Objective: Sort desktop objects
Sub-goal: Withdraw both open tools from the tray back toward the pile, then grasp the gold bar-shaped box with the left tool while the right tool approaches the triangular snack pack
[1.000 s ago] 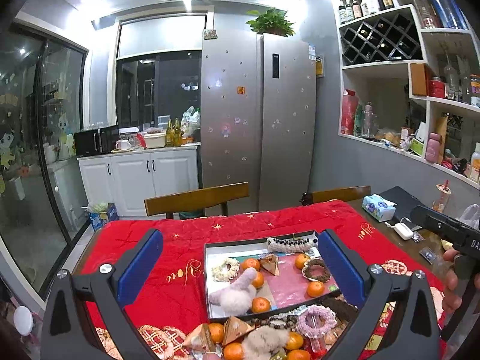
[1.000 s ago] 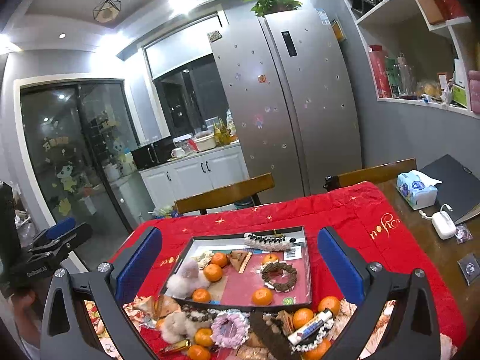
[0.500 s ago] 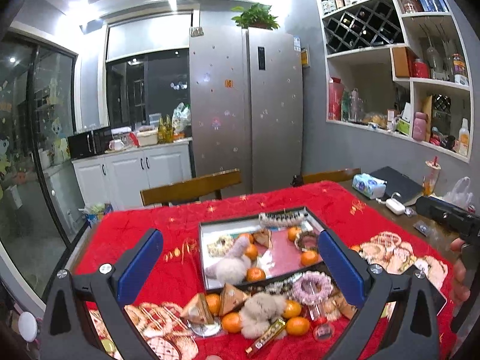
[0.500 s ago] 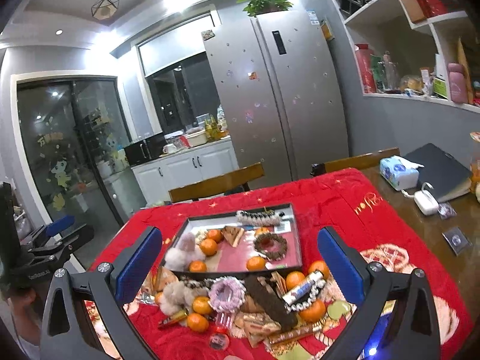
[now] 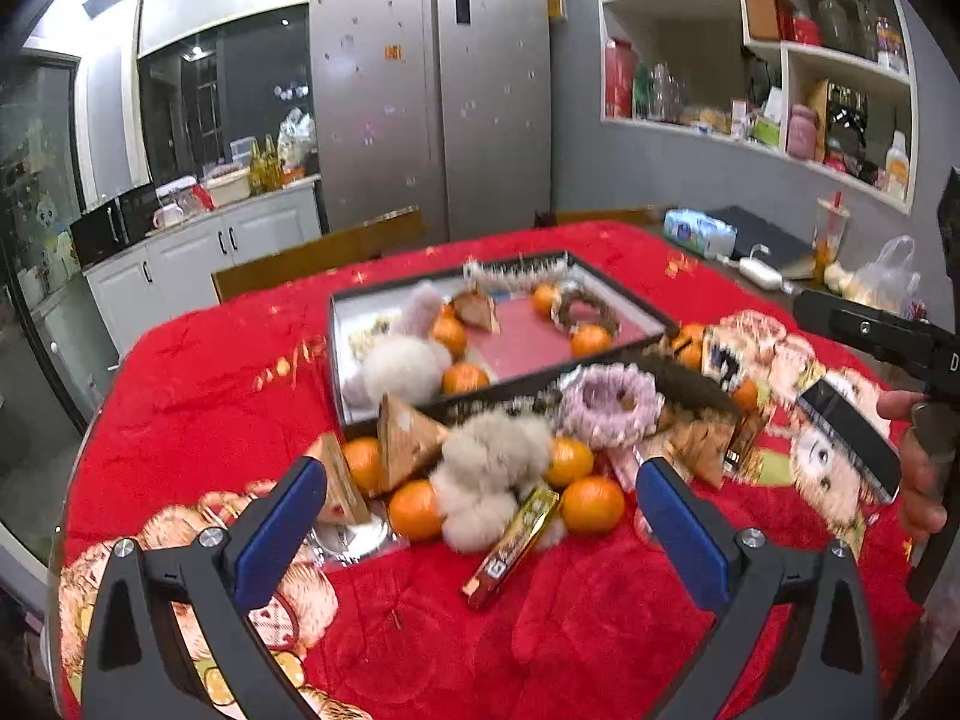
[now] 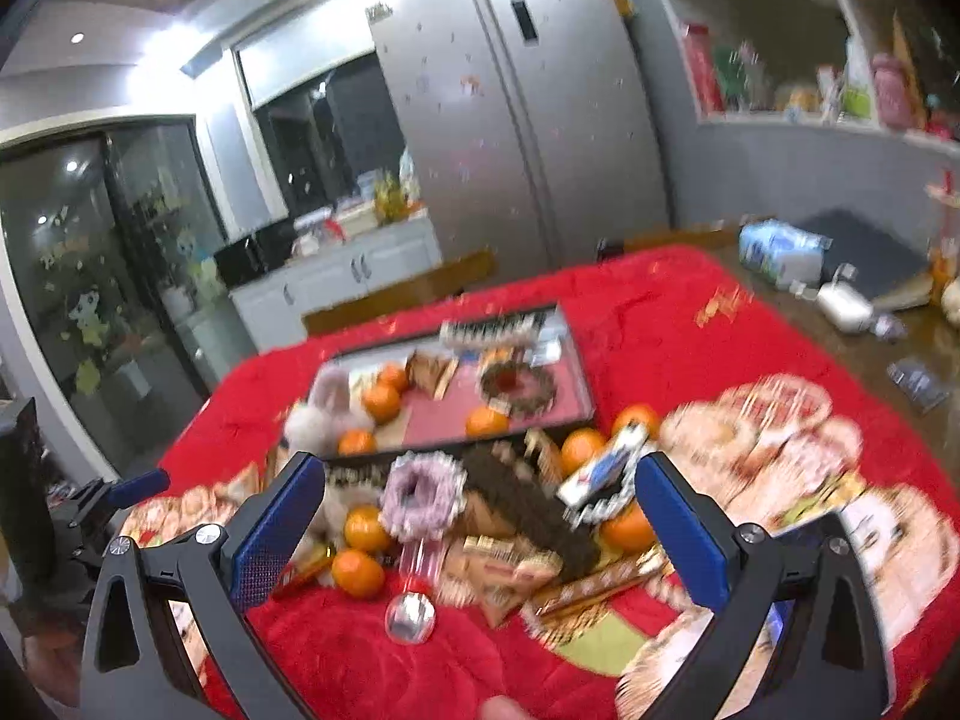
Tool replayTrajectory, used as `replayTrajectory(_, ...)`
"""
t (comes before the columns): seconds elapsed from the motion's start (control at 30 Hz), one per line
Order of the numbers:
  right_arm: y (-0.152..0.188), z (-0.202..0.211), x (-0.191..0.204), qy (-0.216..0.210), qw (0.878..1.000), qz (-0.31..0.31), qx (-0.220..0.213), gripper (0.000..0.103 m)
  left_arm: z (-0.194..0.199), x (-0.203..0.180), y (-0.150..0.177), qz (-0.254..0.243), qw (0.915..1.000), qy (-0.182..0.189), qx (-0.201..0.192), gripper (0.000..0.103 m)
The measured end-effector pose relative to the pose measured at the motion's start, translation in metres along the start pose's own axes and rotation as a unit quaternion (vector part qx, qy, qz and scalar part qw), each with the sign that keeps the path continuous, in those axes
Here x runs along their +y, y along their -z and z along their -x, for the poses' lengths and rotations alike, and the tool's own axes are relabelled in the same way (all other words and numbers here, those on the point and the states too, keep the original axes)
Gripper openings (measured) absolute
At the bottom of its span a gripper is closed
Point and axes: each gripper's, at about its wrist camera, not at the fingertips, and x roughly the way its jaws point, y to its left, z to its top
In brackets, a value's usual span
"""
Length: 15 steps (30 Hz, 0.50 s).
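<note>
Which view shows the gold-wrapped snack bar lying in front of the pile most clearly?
The left wrist view: the gold-wrapped snack bar lies whole and fairly sharp on the red cloth, beside the beige pompom. In the right wrist view motion blur smears the pile, and I cannot pick that bar out with confidence.

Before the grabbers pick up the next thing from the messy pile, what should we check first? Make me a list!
1. Left gripper open and empty: ok, its jaws stand wide apart.
2. Right gripper open and empty: ok, also wide apart.
3. Tray has room: ok, bare pink floor shows among the things in it.
4. Something easy to grab: ok, the gold bar lies in front of the pile, though its far end touches the fluffy toy.
5. Grippers clear of each other: ok, the right one is at the far right edge of the left view.
6. Sharp view: not ok, the right wrist picture is blurred.
</note>
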Motion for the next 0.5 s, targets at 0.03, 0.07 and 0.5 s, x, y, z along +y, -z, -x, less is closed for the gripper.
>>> replayTrajectory(0.03, 0.004, -0.005, -0.002, 0.001, 1.0, -0.006, 0.008, 0.103, -0.005, 0.0, 0.004, 0.0, 1.0, 0.007, 0.006, 0.103)
replayTrajectory(0.07, 0.009, -0.01, -0.004, -0.001, 1.0, -0.012, 0.018, 0.103, -0.01, 0.0, 0.005, 0.0, 0.9998, 0.014, 0.011, 0.103)
replayTrajectory(0.5, 0.037, -0.043, -0.022, -0.004, 0.995, -0.054, 0.086, 0.103, -0.057, -0.015, 0.022, -0.047, 0.993, 0.086, 0.066, 0.103)
